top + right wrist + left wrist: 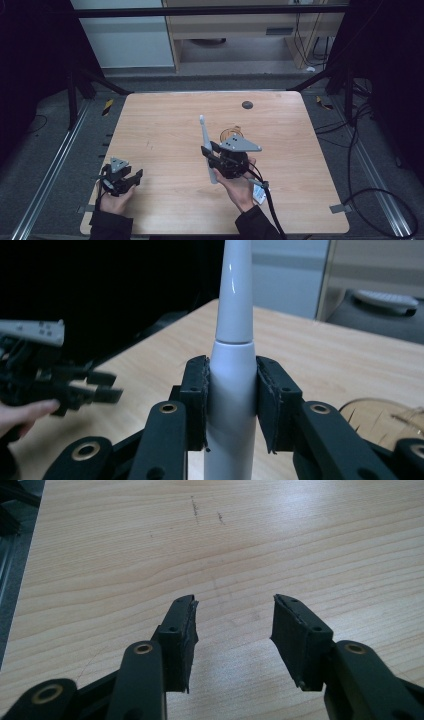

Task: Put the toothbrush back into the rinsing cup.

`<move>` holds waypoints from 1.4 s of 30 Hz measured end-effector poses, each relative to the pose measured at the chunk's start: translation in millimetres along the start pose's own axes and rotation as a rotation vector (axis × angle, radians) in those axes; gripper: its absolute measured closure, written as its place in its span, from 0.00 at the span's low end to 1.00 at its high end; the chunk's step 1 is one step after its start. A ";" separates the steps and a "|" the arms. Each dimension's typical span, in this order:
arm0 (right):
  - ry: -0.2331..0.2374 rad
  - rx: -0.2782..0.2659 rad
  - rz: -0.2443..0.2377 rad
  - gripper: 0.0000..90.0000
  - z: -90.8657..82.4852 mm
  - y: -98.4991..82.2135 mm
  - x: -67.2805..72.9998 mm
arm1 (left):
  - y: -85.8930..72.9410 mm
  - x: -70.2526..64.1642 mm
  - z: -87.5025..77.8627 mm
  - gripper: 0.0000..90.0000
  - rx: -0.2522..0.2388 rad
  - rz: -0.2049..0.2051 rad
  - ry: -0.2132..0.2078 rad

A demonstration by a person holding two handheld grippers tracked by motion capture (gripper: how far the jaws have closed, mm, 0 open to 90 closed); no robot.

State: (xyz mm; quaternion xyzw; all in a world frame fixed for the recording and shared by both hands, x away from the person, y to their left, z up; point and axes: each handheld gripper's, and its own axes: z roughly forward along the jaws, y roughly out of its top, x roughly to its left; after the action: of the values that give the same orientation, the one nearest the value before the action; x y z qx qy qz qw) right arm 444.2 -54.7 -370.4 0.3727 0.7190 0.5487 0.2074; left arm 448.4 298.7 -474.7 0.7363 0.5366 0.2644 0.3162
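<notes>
A white electric toothbrush [206, 150] stands between the jaws of my right gripper [209, 154], near the middle of the wooden table [165, 125]. In the right gripper view both pads press on the toothbrush body [231, 390], and its slim neck rises out of the top of the picture. My left gripper [131, 177] hovers low at the table's front left. Its jaws stand apart over bare wood in the left gripper view [234, 630], with nothing between them.
A round wooden holder [231, 133] sits just behind the right gripper, partly hidden by its grey plate; its rim [372, 412] shows at the lower right of the right gripper view. A dark round hole [247, 104] marks the table's far side. A cable [270, 205] trails off the front edge.
</notes>
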 end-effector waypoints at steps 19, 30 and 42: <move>-0.114 -0.209 0.048 0.75 10.1 30.7 -21.5 | -0.3 2.2 -0.2 0.56 -0.002 -0.015 0.012; -0.192 -0.257 0.065 0.75 12.1 42.6 -43.7 | -0.5 2.8 0.0 0.55 -0.001 -0.019 0.014; -0.299 -0.277 0.081 0.75 9.1 42.8 -75.3 | -0.5 2.9 0.0 0.55 -0.001 -0.020 0.018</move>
State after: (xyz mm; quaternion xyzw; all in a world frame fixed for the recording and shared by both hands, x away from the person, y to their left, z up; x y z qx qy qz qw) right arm 511.7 -101.3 -341.2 0.4465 0.5823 0.5890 0.3386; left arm 448.9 301.6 -474.9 0.7285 0.5464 0.2680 0.3144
